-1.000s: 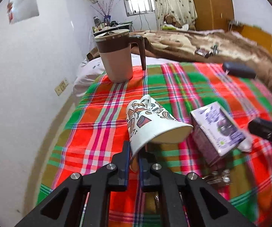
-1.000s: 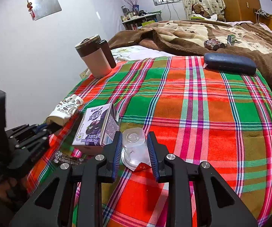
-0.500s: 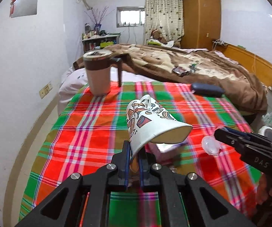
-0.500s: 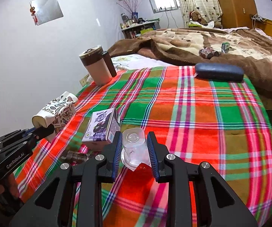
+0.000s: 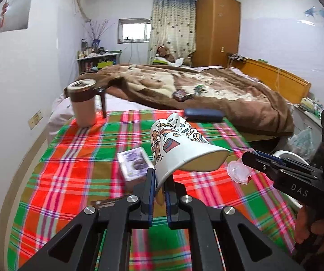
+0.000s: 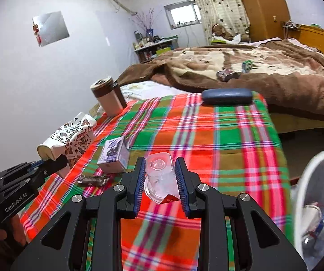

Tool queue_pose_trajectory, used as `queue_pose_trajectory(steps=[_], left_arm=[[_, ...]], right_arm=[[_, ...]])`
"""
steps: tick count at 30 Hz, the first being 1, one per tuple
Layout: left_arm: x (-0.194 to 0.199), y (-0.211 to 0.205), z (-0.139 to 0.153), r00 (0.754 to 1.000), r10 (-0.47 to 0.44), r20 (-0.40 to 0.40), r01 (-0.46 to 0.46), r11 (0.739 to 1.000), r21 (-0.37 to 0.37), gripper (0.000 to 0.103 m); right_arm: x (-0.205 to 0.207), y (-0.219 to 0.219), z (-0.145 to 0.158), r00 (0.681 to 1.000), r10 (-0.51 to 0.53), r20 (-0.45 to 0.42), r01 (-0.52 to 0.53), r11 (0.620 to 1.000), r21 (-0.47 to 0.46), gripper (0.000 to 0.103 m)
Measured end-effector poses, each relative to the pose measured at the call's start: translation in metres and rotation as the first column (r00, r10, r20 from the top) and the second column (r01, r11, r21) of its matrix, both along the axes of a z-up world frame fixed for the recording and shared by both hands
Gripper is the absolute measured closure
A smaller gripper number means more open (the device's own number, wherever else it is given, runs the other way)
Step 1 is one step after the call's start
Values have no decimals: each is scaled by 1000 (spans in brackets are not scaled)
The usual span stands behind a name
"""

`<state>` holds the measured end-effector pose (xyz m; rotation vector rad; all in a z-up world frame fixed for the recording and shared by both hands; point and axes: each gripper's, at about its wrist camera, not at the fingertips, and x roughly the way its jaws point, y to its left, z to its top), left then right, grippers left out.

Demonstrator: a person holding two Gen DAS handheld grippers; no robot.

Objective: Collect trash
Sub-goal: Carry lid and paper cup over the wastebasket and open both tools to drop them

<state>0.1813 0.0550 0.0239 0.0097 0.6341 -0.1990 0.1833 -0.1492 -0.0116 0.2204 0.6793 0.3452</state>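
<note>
The patterned paper cup (image 5: 180, 149) is pinched by its rim in the fully closed left gripper (image 5: 159, 187); the clear plastic cup (image 6: 159, 176) sits clamped in the part-closed right gripper (image 6: 159, 180), both above the plaid surface (image 6: 229, 135), likely bound for the white bin (image 6: 306, 180) at right.

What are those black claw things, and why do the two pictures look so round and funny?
A person holds a grabbing tool in each hand, and each tool carries a wide-eyed camera, which bends the picture. The left hand-held gripper pinches a white patterned paper cup. The right hand-held gripper squeezes a clear plastic cup. On the red and green checked cloth sit a purple drink carton, a tan lidded mug and a dark blue case. A white bin with rubbish waits at the right.
</note>
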Motion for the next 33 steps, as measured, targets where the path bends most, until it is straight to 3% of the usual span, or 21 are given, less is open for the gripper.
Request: queue_pose_trajectory(steps=[15,33], left_arm=[[-25,-103,11,980,-200,19,201,979,-22,95],[-25,-223,-12,906,-420,-60,417,907,-59,95]], right_arm=[[-41,-86,11,984,-174,20,175,984,-17,75],[-64,-178,-9,920,-389,-45,388,921,-39,75]])
